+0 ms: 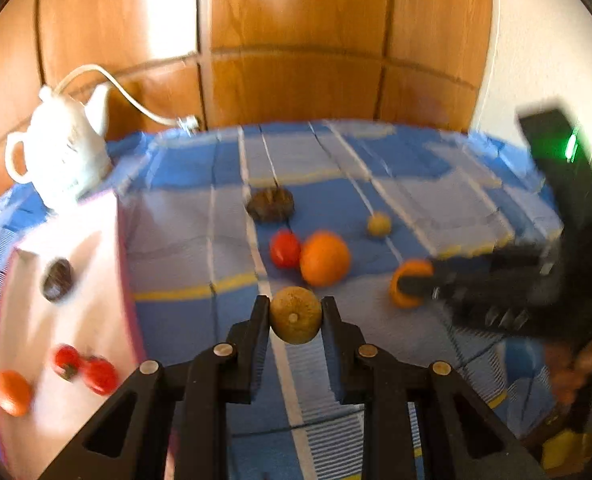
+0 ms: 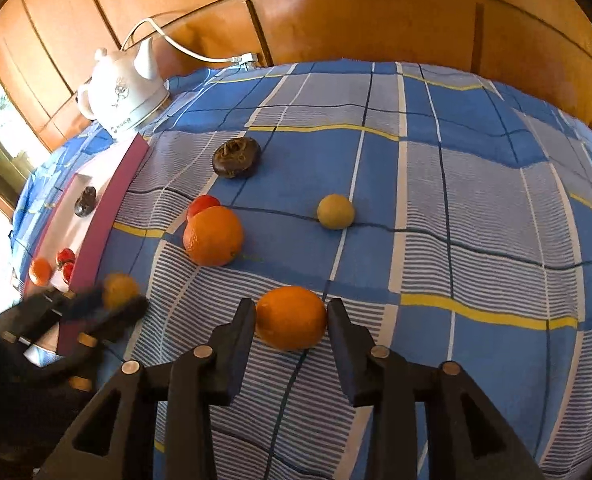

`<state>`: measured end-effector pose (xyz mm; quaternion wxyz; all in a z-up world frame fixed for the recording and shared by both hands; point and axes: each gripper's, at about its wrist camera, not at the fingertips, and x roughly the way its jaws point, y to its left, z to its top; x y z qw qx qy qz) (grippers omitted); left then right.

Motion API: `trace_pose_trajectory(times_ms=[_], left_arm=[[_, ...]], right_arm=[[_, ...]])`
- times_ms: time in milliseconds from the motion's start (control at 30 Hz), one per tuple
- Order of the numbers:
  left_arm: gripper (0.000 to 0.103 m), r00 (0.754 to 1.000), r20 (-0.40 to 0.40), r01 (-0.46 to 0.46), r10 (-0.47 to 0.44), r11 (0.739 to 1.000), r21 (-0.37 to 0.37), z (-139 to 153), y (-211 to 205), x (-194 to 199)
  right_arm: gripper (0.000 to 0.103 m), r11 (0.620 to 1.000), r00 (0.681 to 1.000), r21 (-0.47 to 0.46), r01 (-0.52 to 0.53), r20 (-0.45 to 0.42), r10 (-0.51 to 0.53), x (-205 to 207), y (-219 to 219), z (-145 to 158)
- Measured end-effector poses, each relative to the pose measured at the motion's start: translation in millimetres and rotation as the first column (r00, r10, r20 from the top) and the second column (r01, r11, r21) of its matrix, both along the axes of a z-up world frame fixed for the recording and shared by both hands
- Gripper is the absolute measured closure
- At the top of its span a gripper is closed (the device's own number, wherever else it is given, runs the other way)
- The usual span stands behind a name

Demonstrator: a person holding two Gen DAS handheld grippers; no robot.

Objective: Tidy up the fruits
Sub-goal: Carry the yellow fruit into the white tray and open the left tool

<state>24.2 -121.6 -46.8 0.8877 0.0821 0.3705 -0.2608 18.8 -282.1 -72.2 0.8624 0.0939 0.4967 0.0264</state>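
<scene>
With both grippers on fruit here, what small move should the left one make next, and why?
Probably carry it leftward over the white tray and release. The left gripper is shut on the yellow-green fruit, and the tray already holds tomatoes and other fruit. The right gripper only brackets the orange on the cloth.

Three oranges are counted: a large orange point(image 2: 213, 235) mid-frame, a second orange point(image 2: 291, 317) at lower centre, and a small orange point(image 2: 40, 271) on the white tray point(image 2: 65, 216) at the left edge. Two yellow-green fruits are seen, one point(image 2: 335, 211) at centre and one point(image 2: 119, 289) at lower left. Three red fruits are counted: one point(image 2: 202, 205) behind the large orange, two point(image 2: 66, 263) on the tray. Two dark brown fruits are present, one point(image 2: 236, 157) on the checked cloth point(image 2: 476, 208), one point(image 2: 85, 206) on the tray. One white kettle point(image 2: 124, 92) stands at upper left.
</scene>
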Motion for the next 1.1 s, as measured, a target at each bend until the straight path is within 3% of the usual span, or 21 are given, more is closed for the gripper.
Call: trace_pose_trajectory(times_ms=[200,500,867,967,1100], left_arm=[[0.078,0.990,0.014,-0.142,0.142,0.989,-0.028,31.8,31.7,13.7],[0.078,0.930,0.050,-0.364,0.364,0.931,-0.005,46.8,100.5,27.8],[0.078,0.872,0.044,-0.487,0.487,0.873,-0.014,44.1,154.0,39.2],[0.078,0.862,-0.003,-0.506,0.506,0.862,-0.029,38.0,165.2,46.9],[0.078,0.834,-0.146,-0.546,0.533,0.834,-0.079,23.1,190.7,68.7]], right_arm=[[0.065,1.000,1.000,0.004,0.005,0.001,-0.005,0.5,-0.7,0.6],[0.066,1.000,1.000,-0.016,0.016,0.007,-0.016,1.7,1.7,1.2],[0.066,0.999,1.000,-0.038,0.029,0.002,-0.029,4.4,4.8,1.7],[0.066,0.999,0.999,-0.035,0.036,-0.004,-0.036,5.2,4.5,1.9],[0.066,0.999,0.999,-0.041,0.032,-0.012,-0.033,5.9,5.8,2.4]])
